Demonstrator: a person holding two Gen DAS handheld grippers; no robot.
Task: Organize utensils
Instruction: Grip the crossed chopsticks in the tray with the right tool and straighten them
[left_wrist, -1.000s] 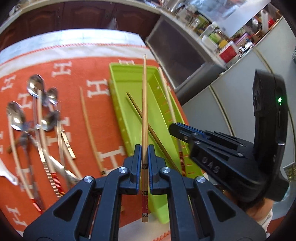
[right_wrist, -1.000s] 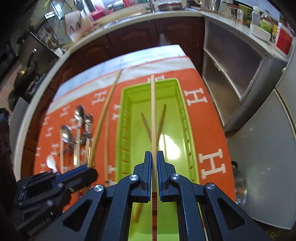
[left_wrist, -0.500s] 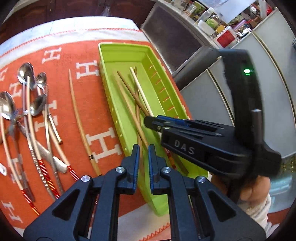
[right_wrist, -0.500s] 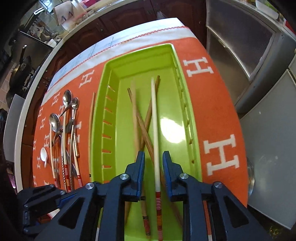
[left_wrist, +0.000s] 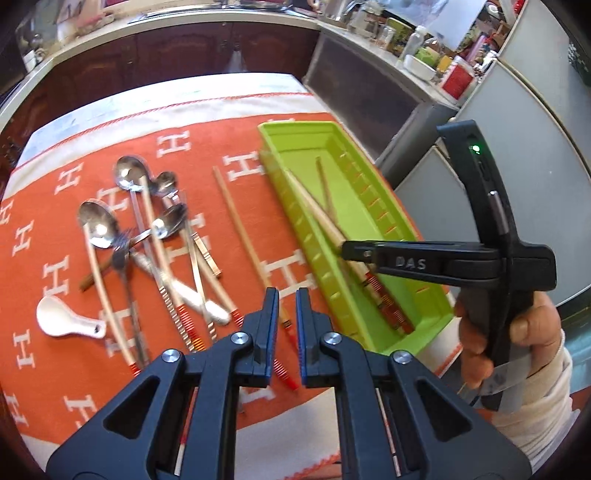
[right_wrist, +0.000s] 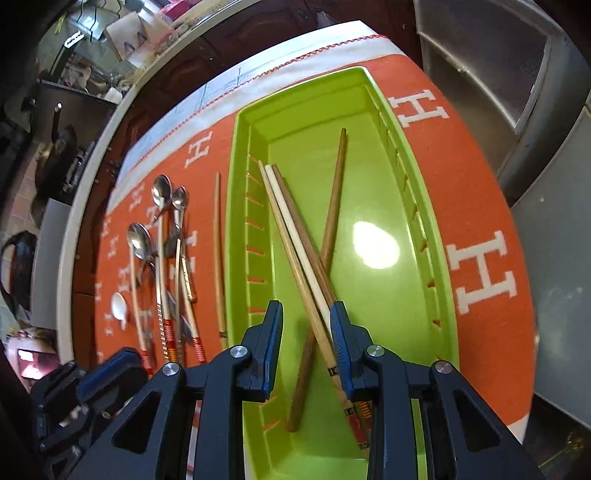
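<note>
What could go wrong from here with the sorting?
1. Four chopsticks lie crossed in the green tray; later ones may pile up unevenly.
2. The right gripper, which has just been opening, hangs low over them and might catch one when lifting.
3. The spoons and a fork are tangled on the cloth, so the shut, empty left gripper could drag neighbours.

- The cloth is orange with white H letters.
- The tray is lime green.
- The chopsticks are pale and brown, with red-striped ends.
- The ceramic spoon is white.
</note>
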